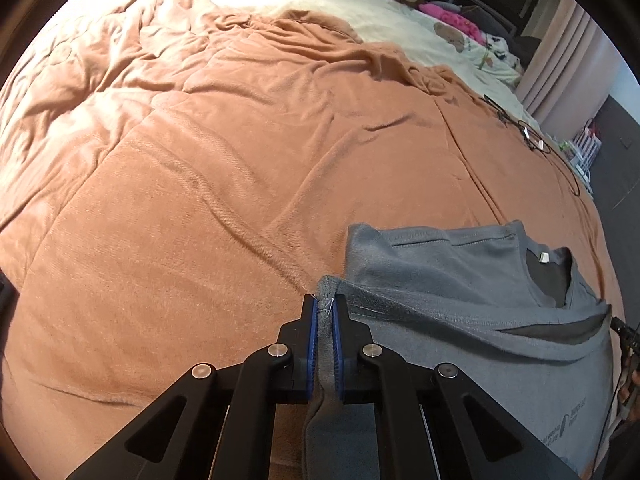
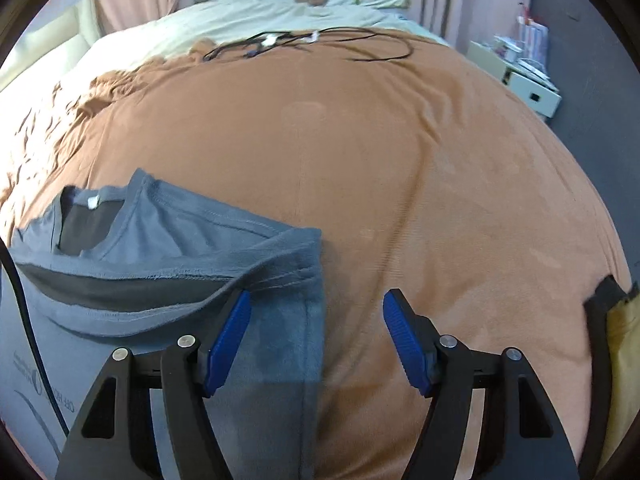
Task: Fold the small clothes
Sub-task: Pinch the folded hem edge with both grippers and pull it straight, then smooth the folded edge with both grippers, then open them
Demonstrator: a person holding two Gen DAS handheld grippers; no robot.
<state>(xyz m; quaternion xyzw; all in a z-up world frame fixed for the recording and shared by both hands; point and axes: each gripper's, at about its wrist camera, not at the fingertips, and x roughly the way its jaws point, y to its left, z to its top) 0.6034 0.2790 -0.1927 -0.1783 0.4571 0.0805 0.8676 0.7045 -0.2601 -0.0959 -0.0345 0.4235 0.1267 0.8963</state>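
Observation:
A grey T-shirt [image 1: 460,272] lies on the orange blanket [image 1: 200,180], its neck opening with a white label [image 1: 543,257] toward the far side. My left gripper [image 1: 325,304] is shut on a bunched corner of the shirt's edge, and the fabric runs taut between the blue pads. In the right wrist view the same T-shirt [image 2: 168,240] sits at lower left, with a folded edge lifted. My right gripper [image 2: 317,298] stands open over the shirt's right edge. Its left pad is close to the fabric, and nothing is pinched.
Black cables [image 2: 304,42] lie on the far part of the orange blanket [image 2: 400,160]. A cream duvet [image 2: 280,4] with plush toys is behind them. A white nightstand [image 2: 528,92] stands past the bed's right side, and a yellow and black object [image 2: 612,340] is at the right edge.

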